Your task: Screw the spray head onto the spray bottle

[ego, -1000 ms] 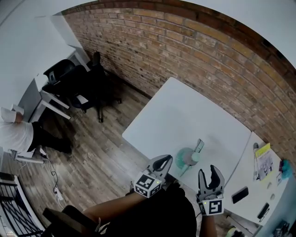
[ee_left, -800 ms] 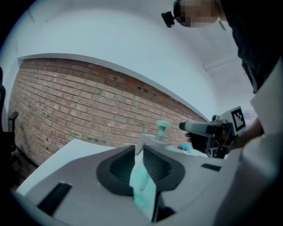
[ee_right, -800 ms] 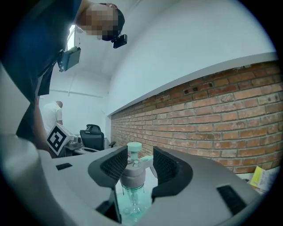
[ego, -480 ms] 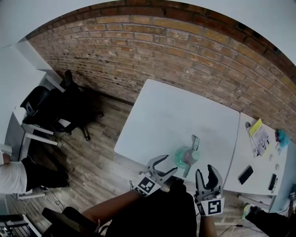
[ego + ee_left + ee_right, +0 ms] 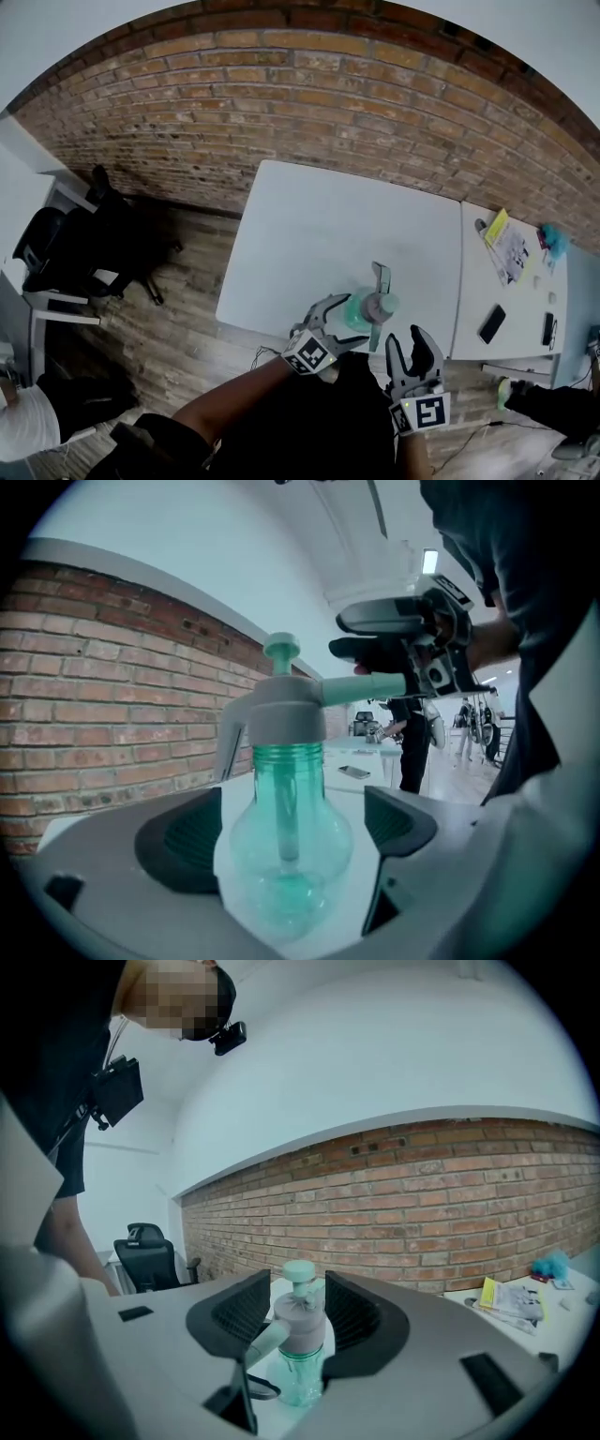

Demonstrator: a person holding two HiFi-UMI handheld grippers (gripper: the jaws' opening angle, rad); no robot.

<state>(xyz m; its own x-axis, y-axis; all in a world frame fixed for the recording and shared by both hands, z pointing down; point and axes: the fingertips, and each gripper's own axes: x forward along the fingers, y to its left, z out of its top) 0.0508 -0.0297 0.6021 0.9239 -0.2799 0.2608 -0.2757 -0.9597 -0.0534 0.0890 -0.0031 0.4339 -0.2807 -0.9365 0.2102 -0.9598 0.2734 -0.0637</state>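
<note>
The teal spray bottle stands upright on the white surface, close to its near edge and right of that edge's middle. The grey spray head sits on the bottle's neck, and ridged threads show just below the collar in the left gripper view; how tightly it is seated cannot be told. The left tool reaches in from the near side with its jaws spread wide, having just been opening. The bottle's round body stands between them, with a gap on either side and neither pad pressing on it. The right tool is held just short of the bottle at the near edge. Its jaws are about half apart and hold nothing; in its own view the spray head lines up in the gap between them, but beyond the tips. A second white surface adjoins on the right and carries a dark phone and a yellow and white leaflet. A brick wall runs behind both.
</note>
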